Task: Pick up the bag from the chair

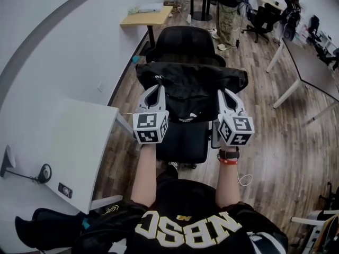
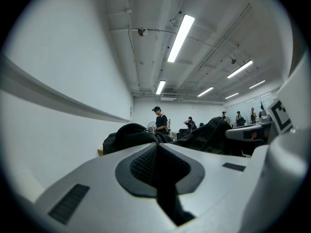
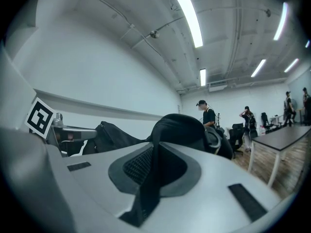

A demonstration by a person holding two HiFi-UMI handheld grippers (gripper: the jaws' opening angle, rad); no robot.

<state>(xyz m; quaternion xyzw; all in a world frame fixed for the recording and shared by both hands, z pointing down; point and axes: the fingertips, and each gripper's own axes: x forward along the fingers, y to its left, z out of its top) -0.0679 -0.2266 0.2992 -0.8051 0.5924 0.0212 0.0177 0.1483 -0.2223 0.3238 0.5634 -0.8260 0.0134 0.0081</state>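
Note:
The black bag (image 1: pixel 190 91) hangs stretched between my two grippers, above the seat (image 1: pixel 183 142) of a black office chair (image 1: pixel 185 41). My left gripper (image 1: pixel 157 90) is shut on the bag's left edge, and a black strip of fabric runs between its closed jaws in the left gripper view (image 2: pixel 156 161). My right gripper (image 1: pixel 223 94) is shut on the bag's right edge. Black fabric is likewise pinched in the right gripper view (image 3: pixel 151 164). Beyond the jaws the bag's bulk (image 2: pixel 131 135) (image 3: pixel 180 127) rises. Whether its underside touches the seat is hidden.
A white desk (image 1: pixel 69 152) stands close at my left. A wooden table (image 1: pixel 148 18) sits behind the chair by the wall. A long desk (image 1: pixel 312 73) runs along the right. A person (image 1: pixel 229 9) stands at the back near other chairs. Dark fabric (image 1: pixel 47 226) lies low at the left.

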